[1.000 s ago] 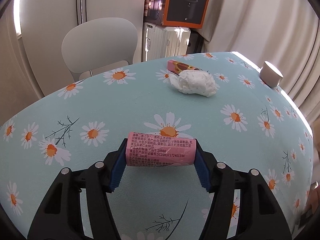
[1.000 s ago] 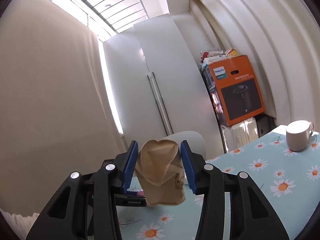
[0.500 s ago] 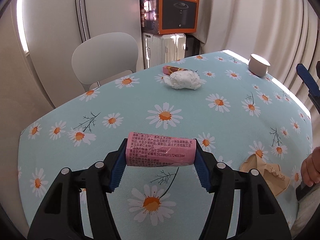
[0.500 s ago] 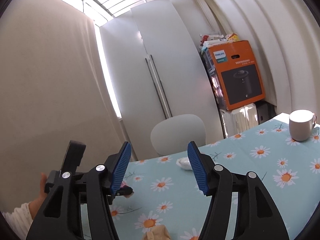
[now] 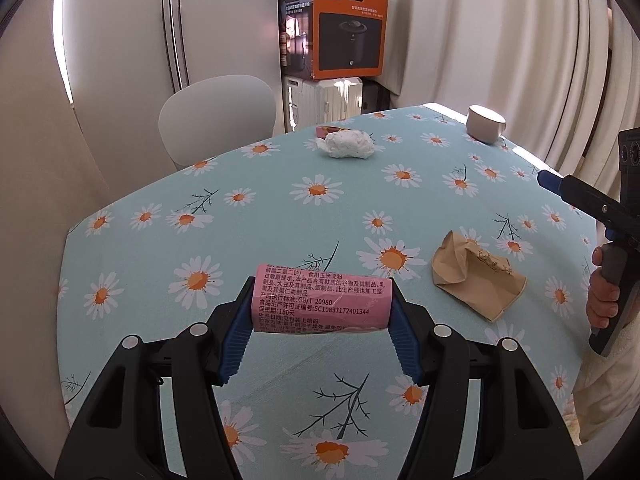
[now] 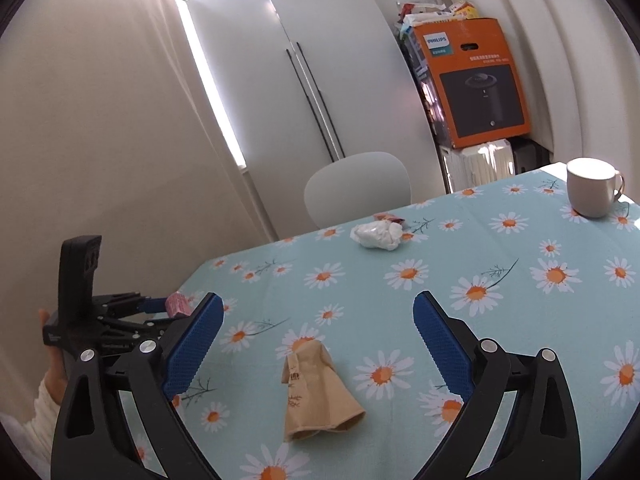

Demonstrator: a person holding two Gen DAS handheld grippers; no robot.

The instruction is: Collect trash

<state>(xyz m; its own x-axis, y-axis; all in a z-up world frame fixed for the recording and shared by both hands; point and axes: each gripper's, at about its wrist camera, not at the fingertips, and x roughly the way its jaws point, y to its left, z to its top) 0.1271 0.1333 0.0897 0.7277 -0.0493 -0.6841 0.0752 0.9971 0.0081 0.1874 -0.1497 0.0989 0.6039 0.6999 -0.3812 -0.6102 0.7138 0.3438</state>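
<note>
My left hand-held gripper (image 5: pixel 322 320) clamps the pink wrapper (image 5: pixel 322 300). My right hand-held gripper (image 6: pixel 316 344), jaws just opened wide and empty, hovers above the brown paper bag (image 6: pixel 316 396) on the table (image 6: pixel 500 292).

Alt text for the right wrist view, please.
The right hand-held gripper hangs open over a crumpled brown paper bag lying on the daisy tablecloth. At left, the left hand-held gripper holds a pink wrapper; a tissue wad and mug sit farther back.

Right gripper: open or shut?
Open. Right gripper jaws have just been opening and stand wide; brown paper lies on the table, unpinched.
</note>
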